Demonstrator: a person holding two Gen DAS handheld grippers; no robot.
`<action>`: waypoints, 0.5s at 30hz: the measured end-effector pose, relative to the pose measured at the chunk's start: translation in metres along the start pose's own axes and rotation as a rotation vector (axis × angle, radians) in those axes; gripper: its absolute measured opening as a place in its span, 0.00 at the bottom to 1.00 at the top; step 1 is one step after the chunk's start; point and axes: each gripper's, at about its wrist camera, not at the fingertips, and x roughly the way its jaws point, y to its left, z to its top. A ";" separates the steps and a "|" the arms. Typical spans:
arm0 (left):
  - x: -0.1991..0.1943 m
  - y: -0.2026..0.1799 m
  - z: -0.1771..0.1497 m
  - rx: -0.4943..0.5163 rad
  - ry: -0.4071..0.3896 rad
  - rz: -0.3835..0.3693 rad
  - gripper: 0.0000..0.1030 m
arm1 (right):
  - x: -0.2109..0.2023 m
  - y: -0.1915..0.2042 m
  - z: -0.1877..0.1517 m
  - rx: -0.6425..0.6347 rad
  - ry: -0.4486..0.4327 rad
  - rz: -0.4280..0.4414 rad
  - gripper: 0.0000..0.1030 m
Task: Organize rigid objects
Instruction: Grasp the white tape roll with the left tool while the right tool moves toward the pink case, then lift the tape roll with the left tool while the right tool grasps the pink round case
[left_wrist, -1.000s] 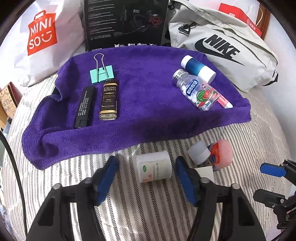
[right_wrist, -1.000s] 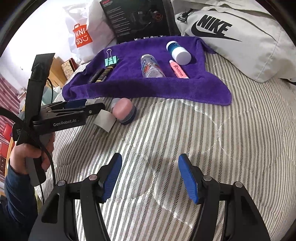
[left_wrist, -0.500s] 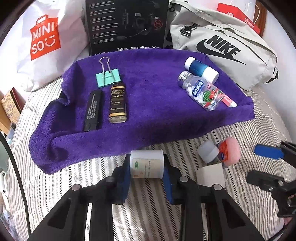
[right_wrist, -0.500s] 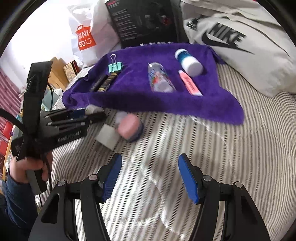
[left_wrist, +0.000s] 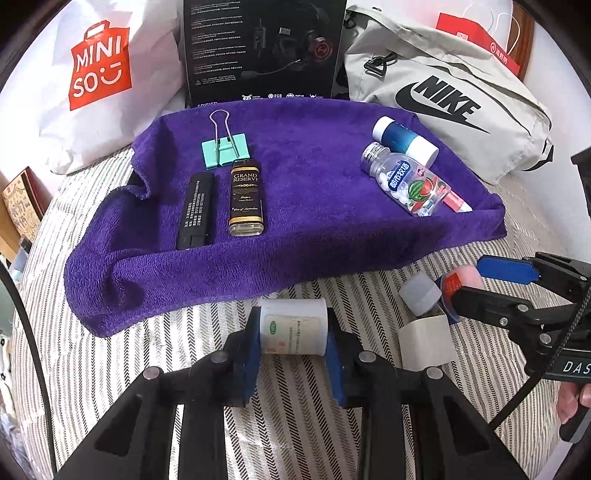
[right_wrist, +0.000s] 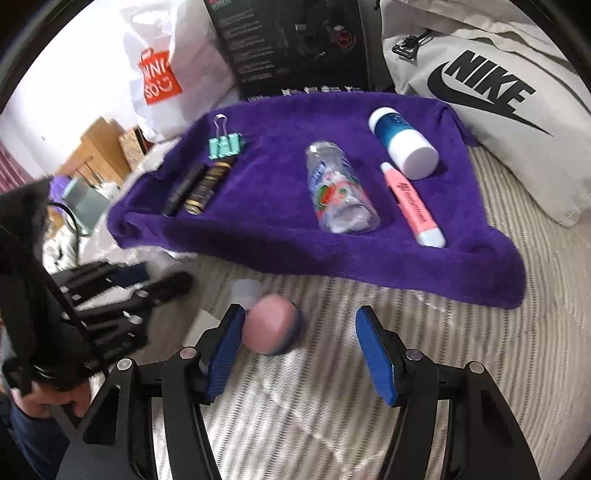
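My left gripper (left_wrist: 291, 339) is shut on a small white bottle (left_wrist: 293, 326) with a green-marked label, just in front of the purple towel (left_wrist: 303, 236). On the towel lie a teal binder clip (left_wrist: 224, 149), a black stick (left_wrist: 195, 210), a Grand Reserve bottle (left_wrist: 246, 197), a blue-and-white bottle (left_wrist: 404, 140), a clear candy bottle (left_wrist: 406, 182) and a pink highlighter (right_wrist: 412, 205). My right gripper (right_wrist: 301, 352) is open around a pink round object (right_wrist: 271, 325) on the striped bedding, its left pad close to it. A white cap (right_wrist: 246, 290) and a white block (left_wrist: 426, 345) lie beside it.
A Miniso bag (left_wrist: 96, 74), a black headset box (left_wrist: 264, 51) and a grey Nike bag (left_wrist: 450, 107) stand behind the towel. Striped bedding (left_wrist: 110, 369) spreads in front. The towel's middle (left_wrist: 314, 177) is bare.
My left gripper closed on the white bottle and holds it. My right gripper moved left and forward until the pink round object sits between its open fingers.
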 end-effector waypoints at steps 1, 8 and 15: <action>0.000 0.000 0.000 -0.003 -0.002 -0.001 0.29 | -0.001 -0.001 -0.002 -0.004 -0.001 -0.003 0.61; -0.001 -0.002 0.000 0.001 -0.007 0.011 0.29 | -0.006 -0.006 -0.006 -0.049 -0.006 -0.033 0.61; 0.000 -0.001 0.000 0.001 -0.002 0.008 0.29 | 0.008 0.011 -0.009 -0.107 -0.007 -0.057 0.32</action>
